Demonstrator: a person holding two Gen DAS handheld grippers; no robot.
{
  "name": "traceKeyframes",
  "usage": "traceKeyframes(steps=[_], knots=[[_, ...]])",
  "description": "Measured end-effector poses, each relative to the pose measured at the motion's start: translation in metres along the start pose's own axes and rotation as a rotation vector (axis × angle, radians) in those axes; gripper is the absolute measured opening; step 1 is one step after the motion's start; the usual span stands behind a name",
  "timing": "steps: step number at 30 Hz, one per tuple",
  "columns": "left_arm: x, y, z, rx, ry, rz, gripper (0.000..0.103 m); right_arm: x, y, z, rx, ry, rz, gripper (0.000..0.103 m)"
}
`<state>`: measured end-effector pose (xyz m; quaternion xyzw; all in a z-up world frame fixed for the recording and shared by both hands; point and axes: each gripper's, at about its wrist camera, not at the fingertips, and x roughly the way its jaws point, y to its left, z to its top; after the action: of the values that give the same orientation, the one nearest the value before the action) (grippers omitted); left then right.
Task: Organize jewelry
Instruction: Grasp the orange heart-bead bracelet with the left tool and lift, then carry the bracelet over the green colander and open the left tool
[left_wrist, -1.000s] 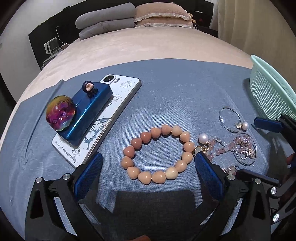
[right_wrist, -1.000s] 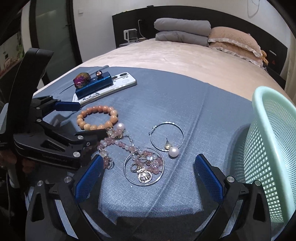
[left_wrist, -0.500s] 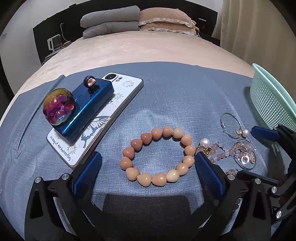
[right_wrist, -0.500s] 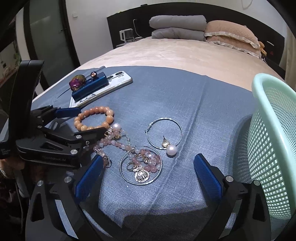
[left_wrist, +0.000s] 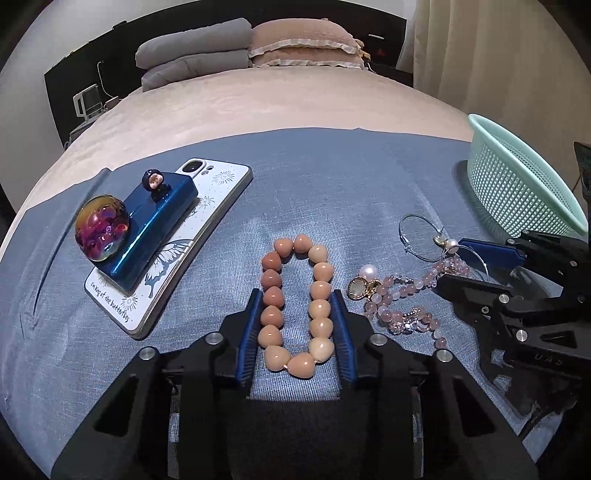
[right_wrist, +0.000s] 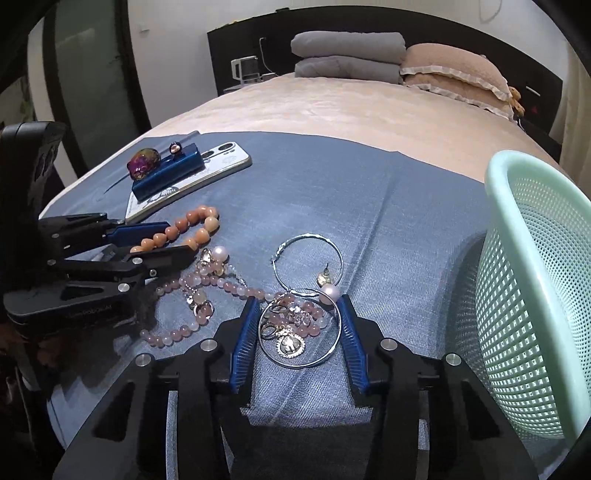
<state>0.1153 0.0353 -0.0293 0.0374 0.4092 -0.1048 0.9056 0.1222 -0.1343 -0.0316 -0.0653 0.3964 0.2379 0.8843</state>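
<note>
An orange bead bracelet (left_wrist: 295, 295) lies on the blue cloth, squeezed into a long oval between the blue pads of my left gripper (left_wrist: 295, 299), which is shut on it; it also shows in the right wrist view (right_wrist: 184, 232). My right gripper (right_wrist: 298, 306) has closed on a large silver hoop (right_wrist: 301, 326) with pink beads and gold charms inside it. A second hoop earring with a pearl (right_wrist: 308, 264) lies just beyond. A pink bead strand (right_wrist: 199, 295) trails left between the two grippers.
A mint mesh basket (right_wrist: 535, 288) stands at the right, also in the left wrist view (left_wrist: 517, 184). A phone with a blue box and iridescent ball on it (left_wrist: 147, 229) lies at the left. Pillows lie at the bed's far end.
Both grippers have closed from wide open. The left now squeezes the orange bracelet into an oval. The right now pinches the large hoop with the bead cluster.
</note>
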Motion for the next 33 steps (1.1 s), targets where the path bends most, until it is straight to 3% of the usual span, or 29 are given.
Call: traceKeyframes(steps=[3,9,11,18,25,33], knots=[[-0.003,0.003,0.000,-0.014,0.011,-0.021,0.023,-0.003,0.001,0.000,-0.011,-0.004,0.002,0.041],[-0.013,0.010,-0.001,-0.069,0.027,-0.055,0.021,-0.014,0.009,0.000,-0.032,-0.019,0.024,0.041],[-0.018,0.014,-0.001,-0.089,0.036,-0.071,0.012,-0.021,0.011,0.000,-0.030,-0.033,0.043,0.041],[-0.038,0.014,0.005,-0.104,0.035,-0.040,0.012,-0.041,0.012,0.004,-0.025,-0.082,0.078,0.041],[-0.064,-0.003,0.020,-0.080,0.009,-0.083,0.012,-0.067,0.009,0.009,-0.026,-0.141,0.086,0.041],[-0.090,-0.044,0.052,0.014,-0.049,-0.131,0.012,-0.101,-0.018,0.017,0.027,-0.216,0.061,0.041]])
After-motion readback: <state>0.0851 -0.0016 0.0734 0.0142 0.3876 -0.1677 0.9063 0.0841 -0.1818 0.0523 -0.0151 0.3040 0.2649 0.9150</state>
